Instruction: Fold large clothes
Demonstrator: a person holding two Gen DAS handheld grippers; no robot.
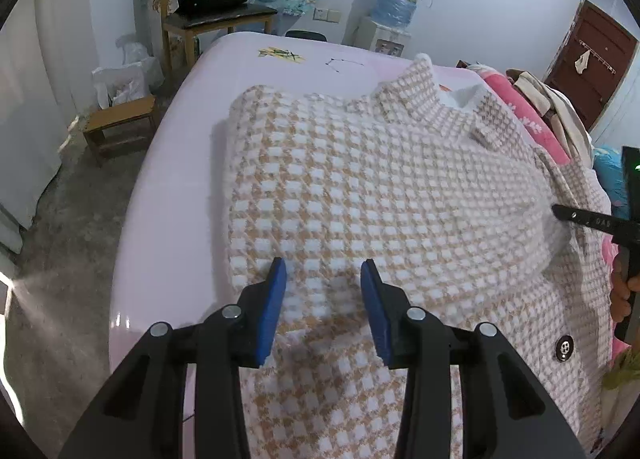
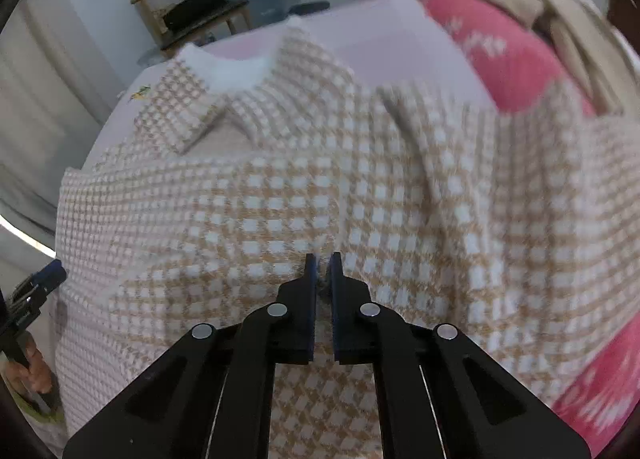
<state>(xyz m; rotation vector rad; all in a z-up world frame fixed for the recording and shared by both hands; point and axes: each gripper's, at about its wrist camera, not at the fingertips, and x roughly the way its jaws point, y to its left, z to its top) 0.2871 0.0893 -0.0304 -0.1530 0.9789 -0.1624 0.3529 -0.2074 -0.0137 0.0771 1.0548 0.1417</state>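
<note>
Checked coat [image 1: 360, 187] near bed edge [image 1: 168, 163]

Tan-and-white checked jacket [image 1: 384, 195]

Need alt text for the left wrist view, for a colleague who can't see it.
A tan-and-white checked fleece jacket lies spread on a pale pink bed, collar away from the camera. The left gripper hovers open over its near part, blue pads apart. The right gripper touches the jacket's right side.
</note>
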